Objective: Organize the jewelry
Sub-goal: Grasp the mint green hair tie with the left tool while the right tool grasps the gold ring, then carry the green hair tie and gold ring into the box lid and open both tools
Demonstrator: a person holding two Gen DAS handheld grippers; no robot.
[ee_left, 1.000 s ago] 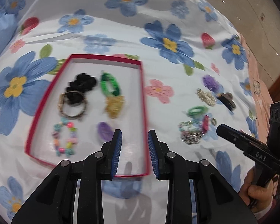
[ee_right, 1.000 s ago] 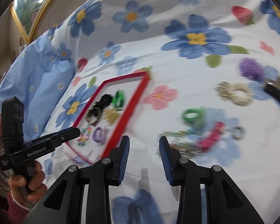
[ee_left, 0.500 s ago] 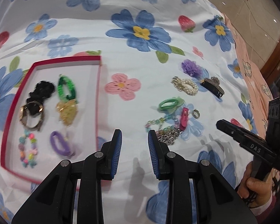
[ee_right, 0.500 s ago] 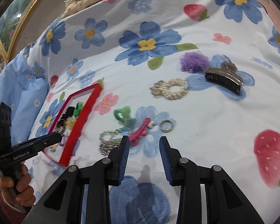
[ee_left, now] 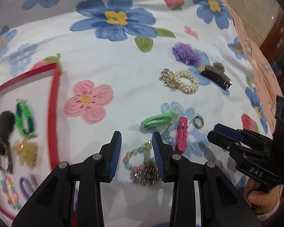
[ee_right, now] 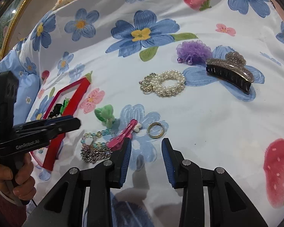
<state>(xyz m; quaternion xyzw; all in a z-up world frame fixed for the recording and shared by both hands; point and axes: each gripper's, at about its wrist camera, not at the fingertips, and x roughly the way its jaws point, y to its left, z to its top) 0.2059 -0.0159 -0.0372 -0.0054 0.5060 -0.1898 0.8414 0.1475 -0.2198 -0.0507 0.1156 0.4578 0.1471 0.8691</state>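
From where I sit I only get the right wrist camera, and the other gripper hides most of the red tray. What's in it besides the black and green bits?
Observer: The left wrist view shows a purple hair loop lying inside the red tray.
Visitor: Anything gold in there?
Observer: Yes, a gold piece lies next to the green bracelet.
Visitor: Is the left gripper holding something?
Observer: No. The left gripper has its jaws apart with nothing pinched. The bead bracelet shows in the gap, lying on the sheet.
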